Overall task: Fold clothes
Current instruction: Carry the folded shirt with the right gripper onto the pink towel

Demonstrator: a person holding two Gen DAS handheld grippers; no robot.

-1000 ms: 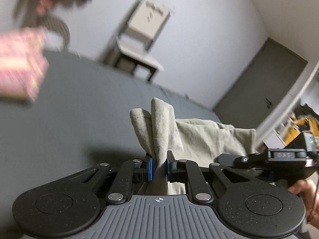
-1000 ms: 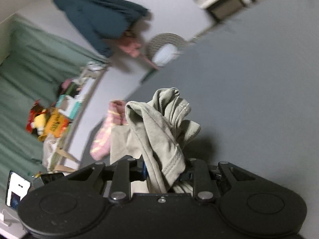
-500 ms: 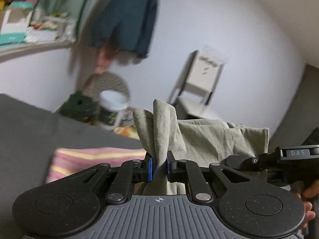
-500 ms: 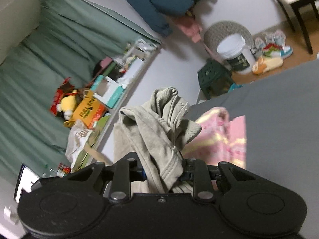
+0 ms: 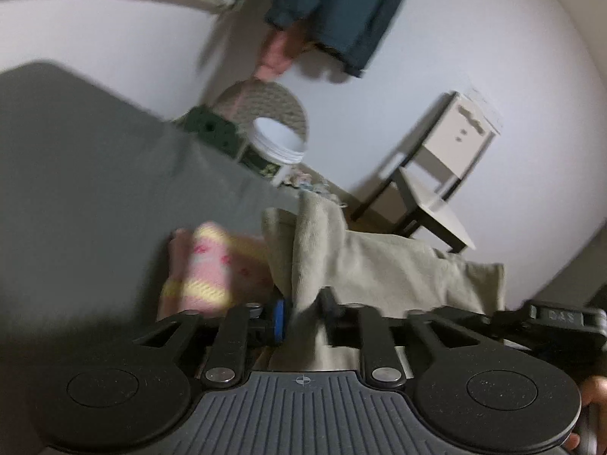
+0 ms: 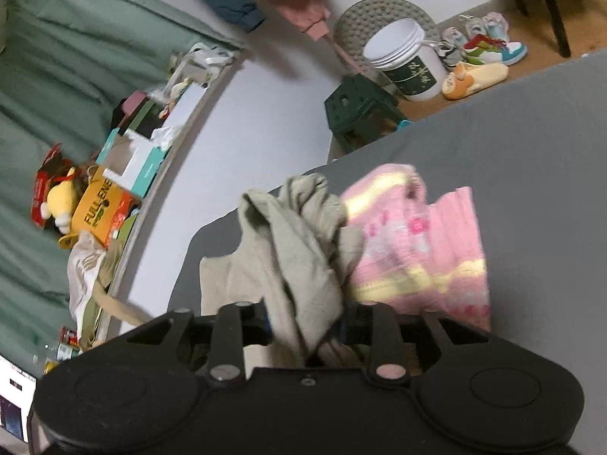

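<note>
A beige garment [image 5: 379,269] hangs stretched between my two grippers above the grey bed [image 5: 83,197]. My left gripper [image 5: 302,313] is shut on a bunched fold of it. In the right wrist view the same beige garment [image 6: 299,261] is crumpled between the fingers of my right gripper [image 6: 305,328], which is shut on it. The right gripper's body [image 5: 546,318] shows at the right edge of the left wrist view. A folded pink and yellow garment [image 6: 413,242] lies on the bed just beyond the beige one; the left wrist view has this pink garment [image 5: 212,269] too.
Beyond the bed's edge stand a white bucket [image 6: 409,64], a dark green stool [image 6: 360,113], shoes [image 6: 481,41] on the wooden floor and a white chair [image 5: 440,174]. A dark blue coat [image 5: 341,11] hangs on the wall. A cluttered shelf [image 6: 125,174] runs along the green curtain.
Both grippers have swung with the beige garment toward the bed's far end. The pink garment now lies close below them, and the bucket, stool and shoes have come into view.
</note>
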